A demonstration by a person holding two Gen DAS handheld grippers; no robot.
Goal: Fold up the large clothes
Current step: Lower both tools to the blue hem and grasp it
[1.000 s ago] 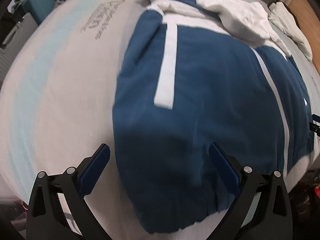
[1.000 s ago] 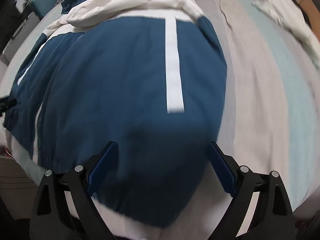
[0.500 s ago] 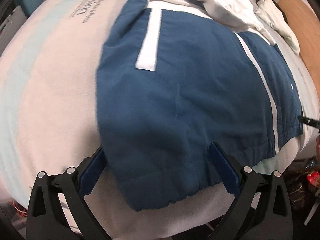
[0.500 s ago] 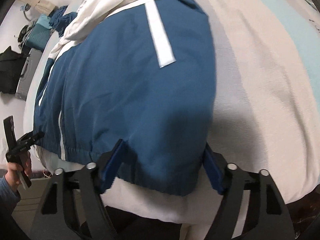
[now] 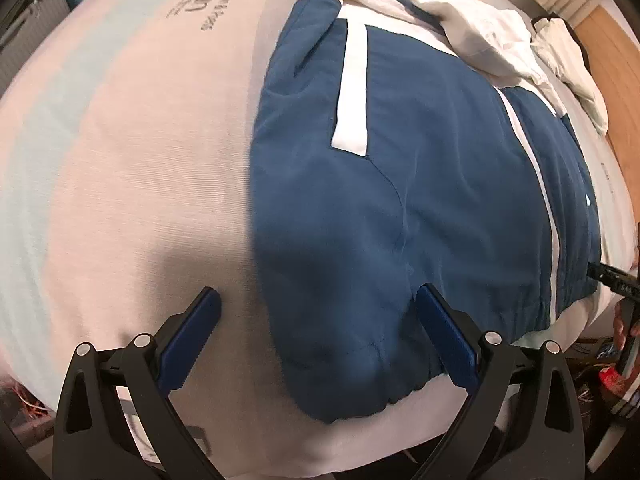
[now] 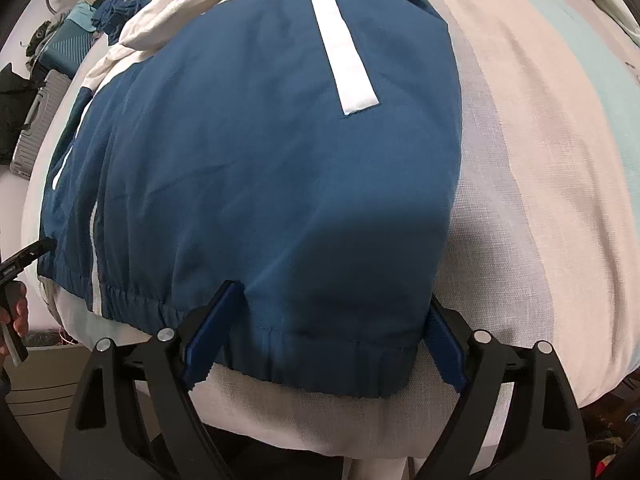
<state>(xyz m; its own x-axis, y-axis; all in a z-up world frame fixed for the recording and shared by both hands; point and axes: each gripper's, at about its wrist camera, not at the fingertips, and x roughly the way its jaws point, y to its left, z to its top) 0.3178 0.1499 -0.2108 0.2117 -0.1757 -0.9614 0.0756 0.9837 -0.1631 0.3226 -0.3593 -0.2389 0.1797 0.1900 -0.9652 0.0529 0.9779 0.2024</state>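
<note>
1. Task item: one blue jacket [image 5: 400,208] with white stripes lies spread flat on the mattress [image 5: 140,160], its elastic hem at the near edge of the bed. You work from that hem.
2. Left gripper [image 5: 318,338]: its jaws stand wide. They straddle the jacket's left hem corner; one pad sits on bare mattress, the other over blue cloth. Nothing is pinched.
3. Right gripper [image 6: 326,338]: its jaws are opening. The right hem corner lies between them, with the left pad [image 6: 212,332] touching the fabric. It grips nothing.
4. Risk, slippage: the cloth looks smooth and thin. If you close on the gathered hem alone, it will probably slide out as you lift.
5. Risk, single layer: pinching only the top layer would separate front from back and spoil the fold.
6. Risk, uneven lift: raising one corner ahead of the other would likely skew the jacket towards the bed edge.
7. Risk, bunching: the loose white cloth [image 5: 492,36] at the collar end may catch the folded hem.
8. Count: one jacket, two grippers, one mattress, two short white stripes.
9. Count, surroundings: one suitcase [image 6: 34,128] stands beside the bed.
</note>
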